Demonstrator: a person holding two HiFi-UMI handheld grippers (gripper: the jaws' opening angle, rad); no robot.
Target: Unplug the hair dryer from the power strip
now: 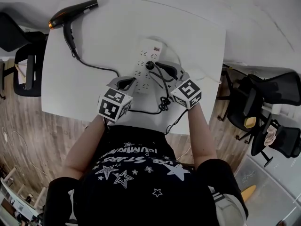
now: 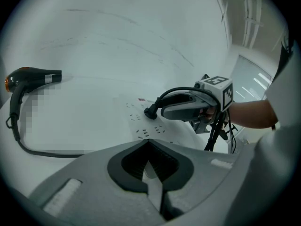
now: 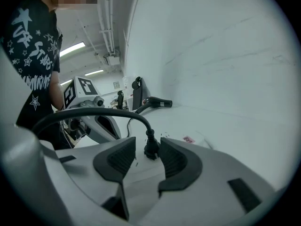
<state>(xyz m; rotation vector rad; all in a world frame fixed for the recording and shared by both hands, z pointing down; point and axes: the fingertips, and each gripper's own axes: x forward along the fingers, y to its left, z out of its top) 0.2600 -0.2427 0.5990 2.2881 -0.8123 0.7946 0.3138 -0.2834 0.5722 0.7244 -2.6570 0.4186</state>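
A white power strip [image 1: 146, 51] lies in the middle of the white table [image 1: 197, 41]. The hair dryer's black plug [image 1: 150, 65] stands in one of its sockets. Its cord runs left to the black hair dryer [image 1: 73, 14] at the far left corner. My right gripper [image 3: 146, 149] is open around the plug [image 3: 151, 147]: the plug lies close against the right pad, with a gap to the left pad. My left gripper [image 2: 149, 166] is shut with its tips over the near end of the strip [image 2: 141, 126]. It holds nothing that I can make out.
A knotted loop of black cable [image 1: 164, 102] lies by the table's near edge, between my two hands. Black office chairs stand off the left side [image 1: 26, 65] and the right side [image 1: 263, 93] of the table. The floor is wood planks.
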